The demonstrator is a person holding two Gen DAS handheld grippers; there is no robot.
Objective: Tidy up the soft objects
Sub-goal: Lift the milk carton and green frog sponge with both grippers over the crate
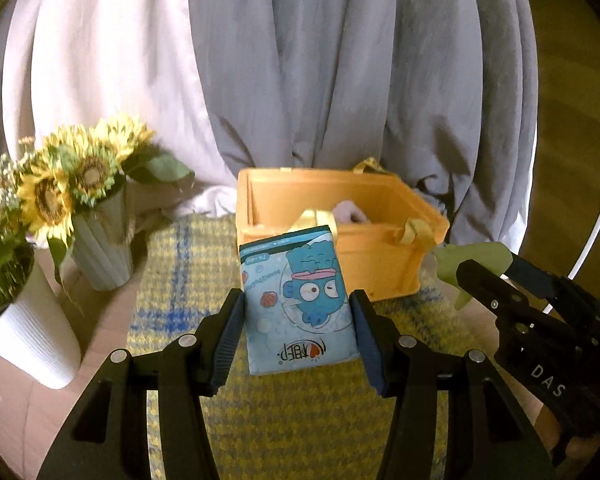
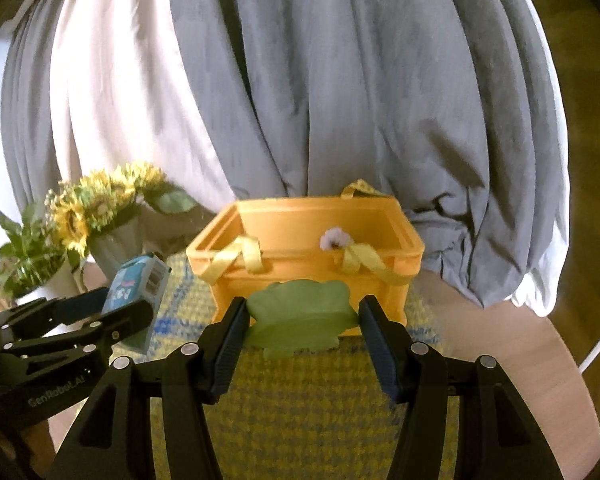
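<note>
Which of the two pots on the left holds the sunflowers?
The pale ribbed vase nearer the orange basket holds the sunflowers. The white pot closer to the camera holds only green leafy foliage.

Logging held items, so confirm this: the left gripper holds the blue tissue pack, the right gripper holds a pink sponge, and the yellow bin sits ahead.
Wrong colour. The right gripper holds a green sponge, as the right wrist view shows. The left gripper does hold the blue tissue pack, with the yellow bin ahead.

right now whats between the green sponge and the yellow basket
Nothing: in the right wrist view the green sponge, held by the right gripper, hangs before the yellow basket wall.
</note>
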